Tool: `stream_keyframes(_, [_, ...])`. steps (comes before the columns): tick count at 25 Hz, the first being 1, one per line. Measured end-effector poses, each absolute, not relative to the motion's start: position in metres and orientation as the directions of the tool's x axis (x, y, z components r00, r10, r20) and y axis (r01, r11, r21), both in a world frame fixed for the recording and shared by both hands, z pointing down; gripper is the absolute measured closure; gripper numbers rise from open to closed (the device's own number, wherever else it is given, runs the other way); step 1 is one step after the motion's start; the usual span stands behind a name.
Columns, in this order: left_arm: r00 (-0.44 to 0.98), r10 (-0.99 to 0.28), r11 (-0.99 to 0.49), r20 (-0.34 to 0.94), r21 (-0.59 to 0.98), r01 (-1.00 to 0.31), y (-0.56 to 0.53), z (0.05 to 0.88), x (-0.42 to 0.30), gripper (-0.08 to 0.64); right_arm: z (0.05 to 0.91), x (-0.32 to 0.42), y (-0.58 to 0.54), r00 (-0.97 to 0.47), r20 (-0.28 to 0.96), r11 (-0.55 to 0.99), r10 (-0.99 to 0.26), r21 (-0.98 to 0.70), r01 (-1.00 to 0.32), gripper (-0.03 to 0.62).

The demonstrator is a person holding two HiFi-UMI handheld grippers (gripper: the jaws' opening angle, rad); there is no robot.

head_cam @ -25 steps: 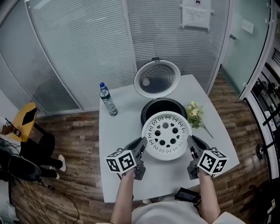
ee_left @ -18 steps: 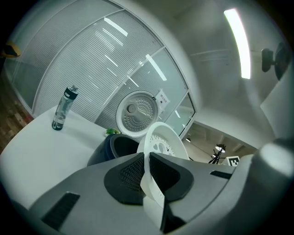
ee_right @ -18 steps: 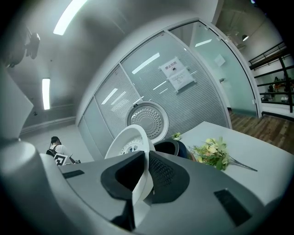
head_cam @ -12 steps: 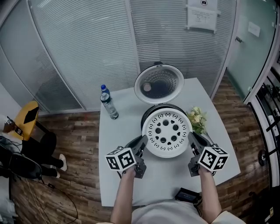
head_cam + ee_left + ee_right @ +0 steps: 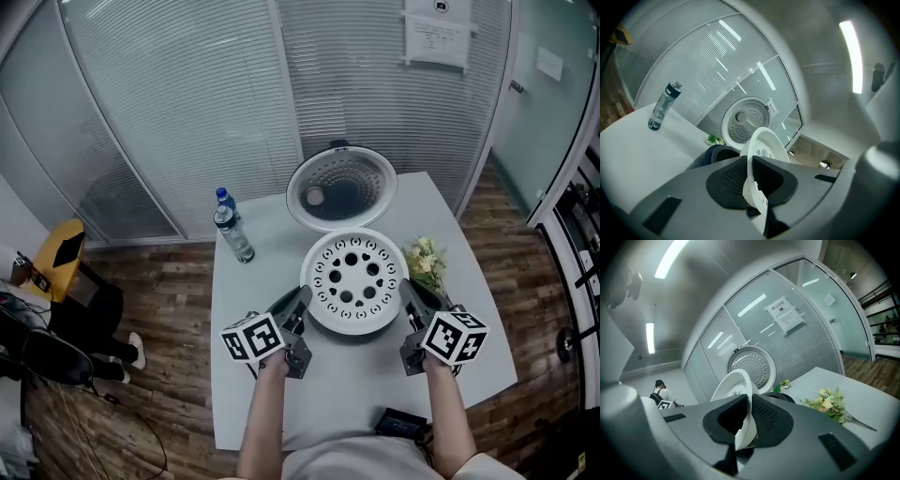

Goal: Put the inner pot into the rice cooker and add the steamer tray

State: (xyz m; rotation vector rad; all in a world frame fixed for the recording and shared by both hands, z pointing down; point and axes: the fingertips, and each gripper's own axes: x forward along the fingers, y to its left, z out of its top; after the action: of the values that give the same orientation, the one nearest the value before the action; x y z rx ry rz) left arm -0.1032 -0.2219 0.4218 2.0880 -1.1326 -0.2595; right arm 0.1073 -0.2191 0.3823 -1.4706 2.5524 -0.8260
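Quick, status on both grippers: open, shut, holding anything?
Left gripper: shut on the rim of the steamer tray.
Right gripper: shut on the steamer tray's opposite rim.

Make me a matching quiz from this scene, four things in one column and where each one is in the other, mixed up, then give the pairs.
Things
1. steamer tray
2. water bottle
3. flowers
4. cooker lid

Places or states
A. lying on the table toward its right side
B. gripped at its rim by the left claw and the right claw
C. swung open at the back of the table
D. standing upright toward the table's left back

Pairs: 1-B, 2-D, 3-A, 4-C
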Motion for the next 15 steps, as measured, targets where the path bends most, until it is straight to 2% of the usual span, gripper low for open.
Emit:
stream_keyframes(7, [0.581, -0.800, -0.332, 0.147, 0.698, -0.634, -0.233, 0.421, -0.109, 0.521, 0.382, 0.098, -0.240, -0.566, 0.164, 0.430, -0.808, -0.494, -0.756, 0.549])
stream_keyframes(15, [0.588, -0.786, -0.333, 0.189, 0.672, -0.662, -0.250, 0.429, -0.103, 0.522, 0.397, 0.105, -0.258, -0.581, 0.180, 0.431, -0.794, -0.507, -0.747, 0.549])
